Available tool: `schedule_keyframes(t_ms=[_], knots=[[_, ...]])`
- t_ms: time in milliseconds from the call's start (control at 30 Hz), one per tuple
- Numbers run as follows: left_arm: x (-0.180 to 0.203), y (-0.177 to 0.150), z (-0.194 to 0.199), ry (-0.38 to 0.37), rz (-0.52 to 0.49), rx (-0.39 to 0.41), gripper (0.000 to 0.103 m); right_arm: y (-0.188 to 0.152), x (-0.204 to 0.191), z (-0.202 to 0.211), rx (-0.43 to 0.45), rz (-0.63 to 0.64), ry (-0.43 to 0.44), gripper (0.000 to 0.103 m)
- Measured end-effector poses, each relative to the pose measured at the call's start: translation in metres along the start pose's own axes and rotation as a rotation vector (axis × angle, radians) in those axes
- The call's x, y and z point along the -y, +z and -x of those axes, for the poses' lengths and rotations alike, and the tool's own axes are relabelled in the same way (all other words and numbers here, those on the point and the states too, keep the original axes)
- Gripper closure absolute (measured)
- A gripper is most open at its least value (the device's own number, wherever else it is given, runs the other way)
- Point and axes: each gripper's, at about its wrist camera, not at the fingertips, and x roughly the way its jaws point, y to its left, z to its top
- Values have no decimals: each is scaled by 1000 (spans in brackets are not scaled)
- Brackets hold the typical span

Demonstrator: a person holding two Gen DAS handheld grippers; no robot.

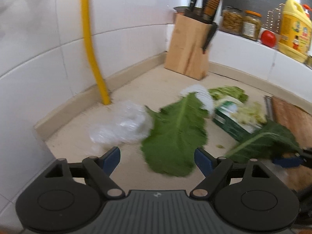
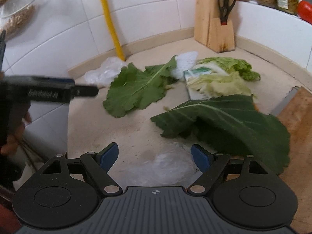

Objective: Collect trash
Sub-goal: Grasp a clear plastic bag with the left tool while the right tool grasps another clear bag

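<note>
the trash lies spread over a pale counter in a tiled corner. in the right wrist view the right gripper points down at the near part of the counter with its jaws wide apart and nothing pinched; a thin clear film lies flat on the counter between and just beyond the blue pads, though blur makes it hard to say whether either pad touches it. just beyond and to the right is a dark leaf, folded over itself, its far edge against a green and white carton. pale cabbage scraps are piled on the carton, with frilly greens behind. left of the carton lies a lighter leaf, its stem tip reaching a white mesh scrap. a crumpled clear bag sits at the far left by the foot of a yellow pipe. a knife block stands in the far corner, and a wooden board lies at the right edge.

the left gripper is also spread open and empty, hovering over the near end of the lighter leaf, with the bag to the left beyond its left pad. from the right wrist it shows at the far left, held in a hand. jars, a tomato and a yellow bottle stand on the ledge at the far right.
</note>
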Motion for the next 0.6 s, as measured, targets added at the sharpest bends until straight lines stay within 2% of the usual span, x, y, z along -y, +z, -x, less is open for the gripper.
schedule_keyframes(t_ms=[233, 433, 600], knots=[[-25, 17, -21, 68, -43, 36, 24, -3, -9, -10, -41, -1, 33, 15], [-38, 31, -48, 64, -103, 37, 23, -6, -8, -13, -64, -24, 28, 14], [-52, 42, -77, 67, -92, 7, 23, -6, -8, -14, -81, -40, 40, 13]])
